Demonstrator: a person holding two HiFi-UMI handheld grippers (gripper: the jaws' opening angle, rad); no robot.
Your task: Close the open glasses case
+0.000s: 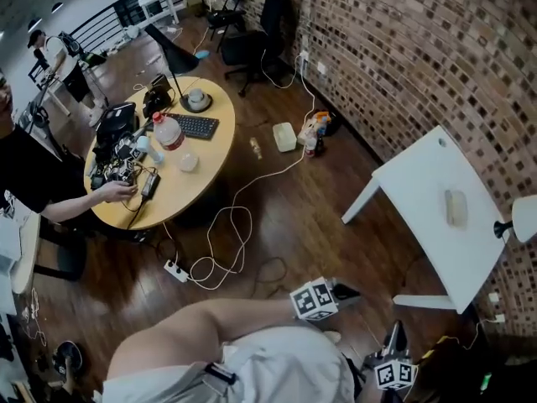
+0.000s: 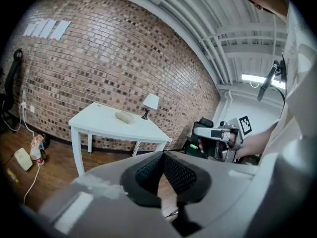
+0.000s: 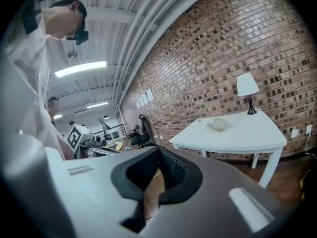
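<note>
- Both jaw pairs are pressed together and empty: left gripper (image 2: 162, 157), right gripper (image 3: 158, 151).
- Glasses case (image 2: 124, 117) lies on the white table (image 2: 96, 119), well apart from both.
- Closing looks unstarted; approach and closing are left to do.

On the surface (image 1: 419, 183), 1 glasses case (image 1: 456, 207) lies near the middle. 1 lamp (image 1: 524, 218) stands at its edge, with the brick wall (image 1: 403, 49) behind it.

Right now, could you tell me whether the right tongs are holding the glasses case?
No, the right tongs are shut on nothing, and the glasses case lies apart from them on the white table.
</note>
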